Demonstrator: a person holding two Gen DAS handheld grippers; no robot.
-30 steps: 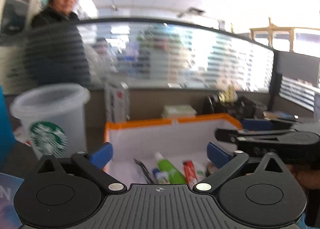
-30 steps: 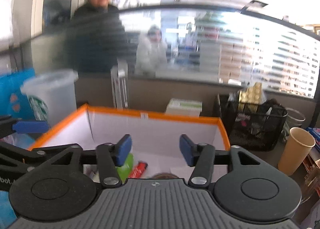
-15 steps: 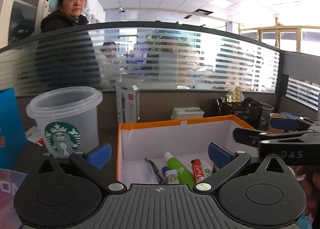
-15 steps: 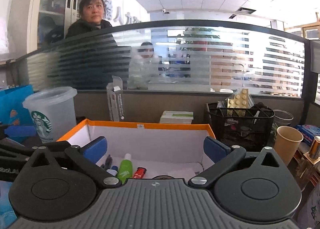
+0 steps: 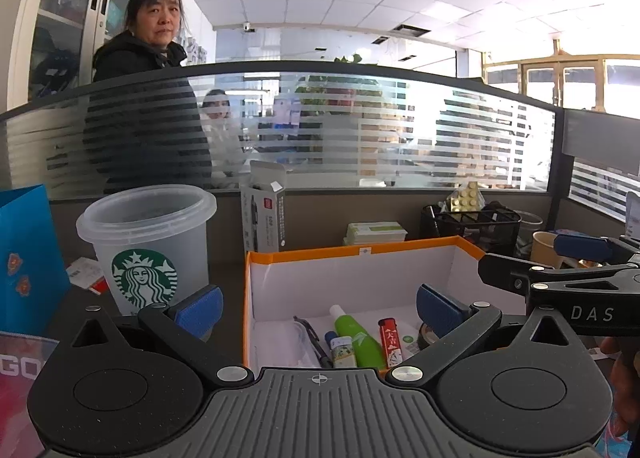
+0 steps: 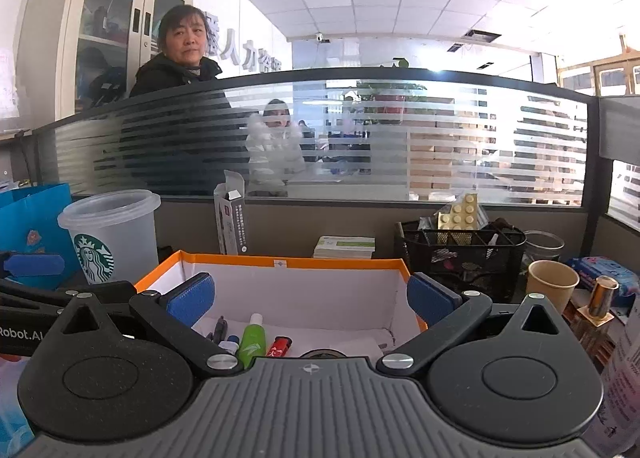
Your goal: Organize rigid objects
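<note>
A white box with an orange rim (image 5: 360, 252) (image 6: 288, 263) stands in front of both grippers. Inside lie a green bottle (image 5: 356, 338) (image 6: 253, 340), a red lighter (image 5: 390, 342) (image 6: 280, 346), a small blue-capped bottle (image 5: 342, 350), a black pen (image 5: 310, 334) (image 6: 219, 330) and a dark tape roll (image 5: 424, 338). My left gripper (image 5: 318, 308) is open and empty, just before the box's near left corner. My right gripper (image 6: 310, 298) is open and empty over the box's near edge; it shows side-on in the left wrist view (image 5: 560, 282).
A frosted Starbucks cup (image 5: 146, 246) (image 6: 108, 234) and a blue paper bag (image 5: 28, 258) stand left of the box. A grey carton (image 5: 266, 214), a flat green-white pack (image 5: 376, 232), a black mesh organiser (image 6: 460, 254) and a paper cup (image 6: 552, 288) stand behind and right. A glass partition (image 6: 320, 138) closes the back.
The right gripper's jaws have opened wide, from about half-open a second ago. Both grippers have pulled back and tilted up a little; the blur has gone.
</note>
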